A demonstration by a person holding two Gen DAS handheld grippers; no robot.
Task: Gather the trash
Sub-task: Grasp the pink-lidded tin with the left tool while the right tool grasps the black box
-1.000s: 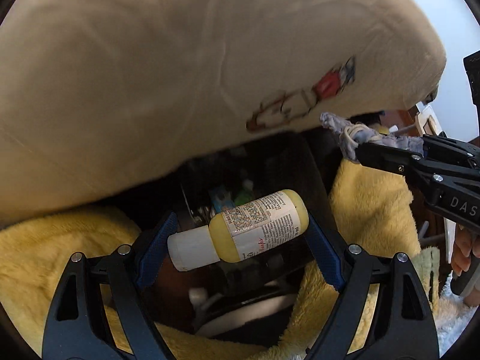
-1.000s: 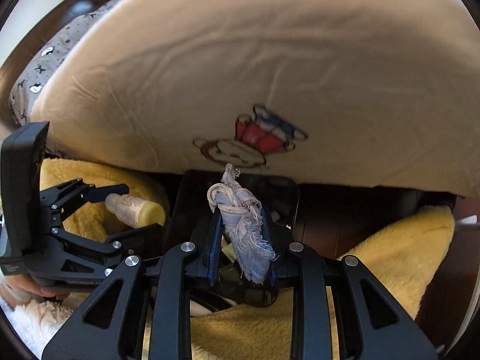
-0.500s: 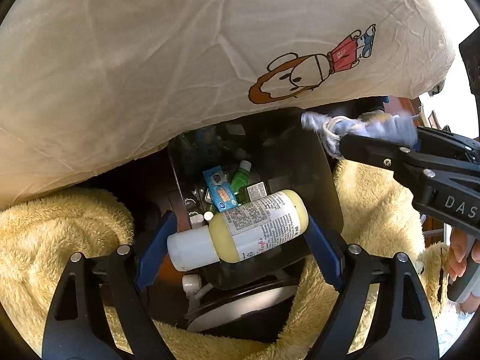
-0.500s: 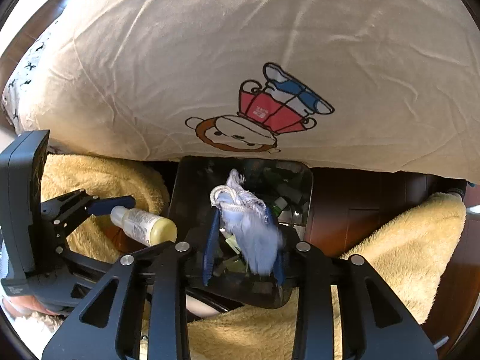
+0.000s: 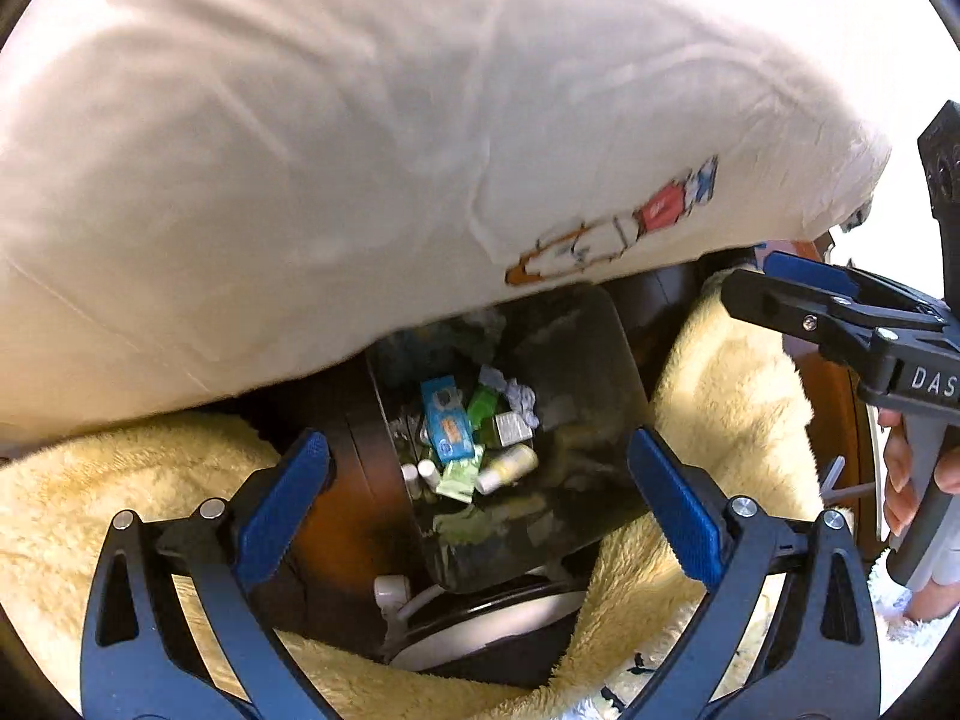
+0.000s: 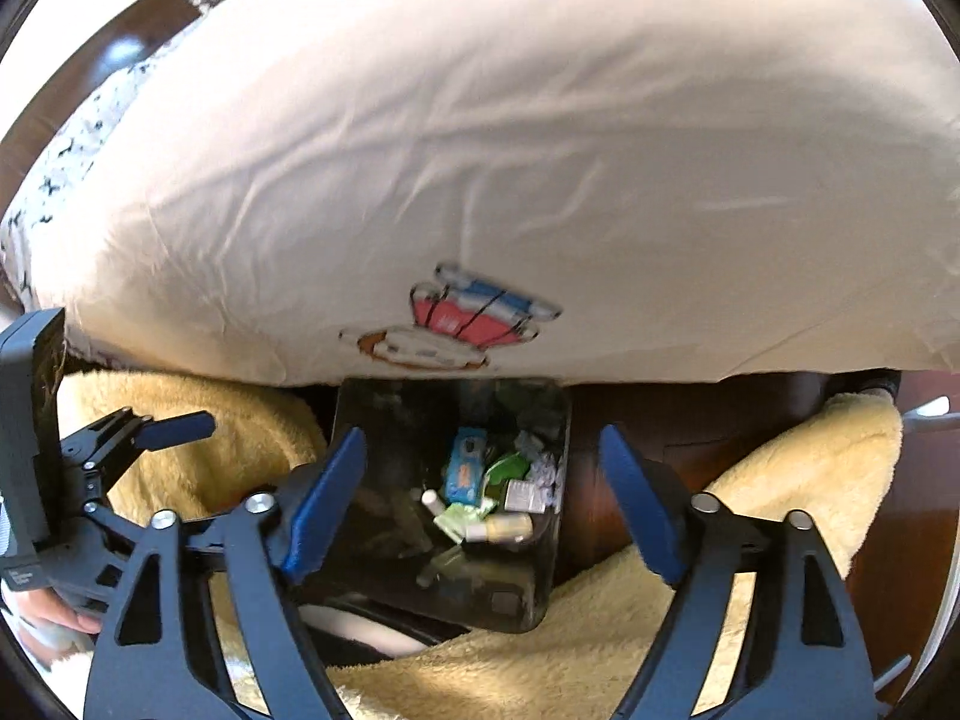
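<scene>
Change: both claws have let go since the earlier frames; the yellow bottle (image 5: 507,468) and the grey rag (image 5: 510,393) now lie inside the black bin (image 5: 606,360).
Left gripper (image 5: 477,504): fingers spread wide apart, nothing between them, hanging over the bin mouth in the lower centre of the left view.
Right gripper (image 6: 480,504): likewise spread wide and empty, lower centre of the right view; it also shows at the right edge of the left view.
Task's things: bottle lies on its side on the heap at mid-frame, just beside a blue packet (image 5: 445,420) and a green bottle (image 5: 483,405); the rag sits crumpled toward the bin's right wall.
Bin: tilted in view, its far rim tucked under the overhanging white pillow (image 5: 300,150) that fills the upper half of both frames.
Risk: pulling back upward, I judge, could catch a finger on the pillow's lower edge and drag it over the opening; a sideways swing could snag the yellow fleece blanket (image 5: 720,372) bunched left and right of the bin.
Risk two: the two grippers sit near each other, so withdrawing together could knock them.
Open room: mainly toward the bottom of each frame, back along the fingers; little clearance above.
</scene>
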